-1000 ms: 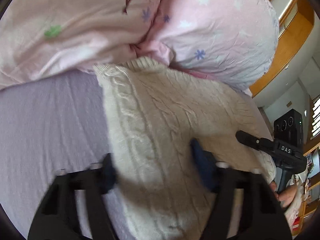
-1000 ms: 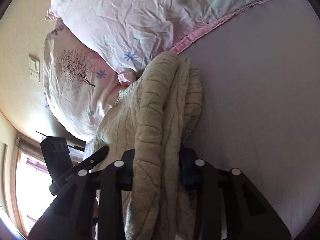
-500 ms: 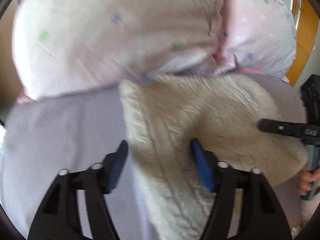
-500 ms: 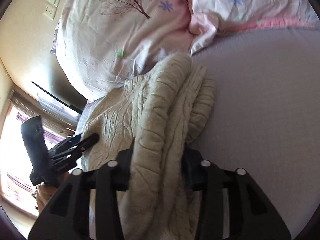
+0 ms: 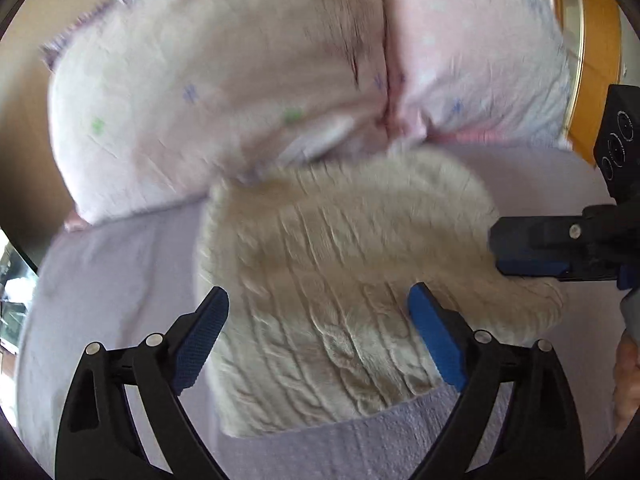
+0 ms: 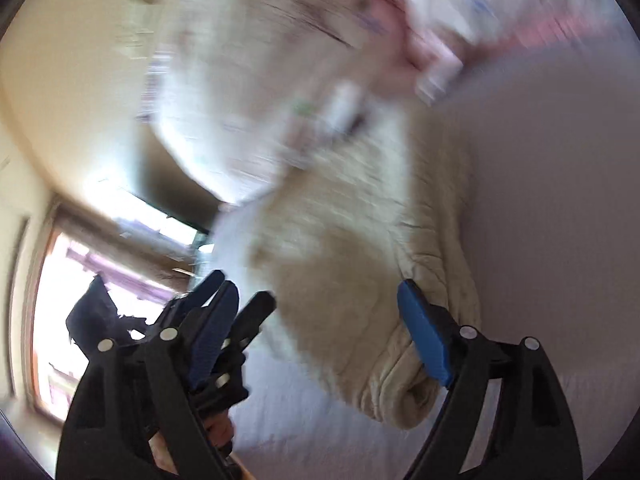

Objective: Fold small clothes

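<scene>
A cream cable-knit sweater (image 5: 340,280) lies folded on the lilac bed sheet (image 5: 112,292), its far edge against the pillows. My left gripper (image 5: 318,328) is open and hovers over the sweater's near part, holding nothing. My right gripper (image 6: 316,332) is open above the sweater's thick folded edge (image 6: 408,320), holding nothing. In the left wrist view the right gripper (image 5: 532,248) shows at the sweater's right side. In the right wrist view the left gripper (image 6: 224,312) shows at lower left. Both views are blurred.
Two pink pillows (image 5: 240,92) with small flower prints lean at the head of the bed, touching the sweater. A wooden headboard (image 5: 596,60) stands at the right. A bright window (image 6: 80,280) lies beyond the bed. Bare lilac sheet (image 6: 560,200) lies right of the sweater.
My right gripper has opened and let go of the sweater's folded edge, which now lies on the bed. Both grippers have drawn back from the sweater. The left gripper stayed open.
</scene>
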The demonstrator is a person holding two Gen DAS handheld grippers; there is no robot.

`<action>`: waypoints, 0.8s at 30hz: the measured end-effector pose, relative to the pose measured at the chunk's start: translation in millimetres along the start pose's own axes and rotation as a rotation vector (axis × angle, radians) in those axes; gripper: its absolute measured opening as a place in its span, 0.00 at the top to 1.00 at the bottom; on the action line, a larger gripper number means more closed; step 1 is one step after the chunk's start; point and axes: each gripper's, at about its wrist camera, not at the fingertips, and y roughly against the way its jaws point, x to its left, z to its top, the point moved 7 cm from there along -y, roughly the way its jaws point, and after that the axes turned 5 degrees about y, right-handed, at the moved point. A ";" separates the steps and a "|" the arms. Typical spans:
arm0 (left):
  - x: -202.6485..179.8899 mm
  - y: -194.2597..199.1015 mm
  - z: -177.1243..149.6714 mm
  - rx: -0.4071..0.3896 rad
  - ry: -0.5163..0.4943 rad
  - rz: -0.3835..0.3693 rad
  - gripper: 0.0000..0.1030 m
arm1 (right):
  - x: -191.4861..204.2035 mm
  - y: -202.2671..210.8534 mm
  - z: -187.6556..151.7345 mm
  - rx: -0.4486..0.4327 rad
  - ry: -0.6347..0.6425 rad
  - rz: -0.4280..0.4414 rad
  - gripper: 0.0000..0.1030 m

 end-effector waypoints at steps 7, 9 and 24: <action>11.2 12.7 -14.8 -0.077 0.024 0.047 0.01 | 23.0 22.5 -15.6 -0.039 0.081 -0.135 0.16; 22.6 23.4 -25.2 -0.092 0.035 0.085 0.01 | 27.0 40.1 -30.1 -0.089 0.128 -0.192 0.02; 48.2 35.3 -94.3 0.034 0.024 0.190 0.01 | 15.8 6.7 -113.1 0.005 0.307 -0.716 0.02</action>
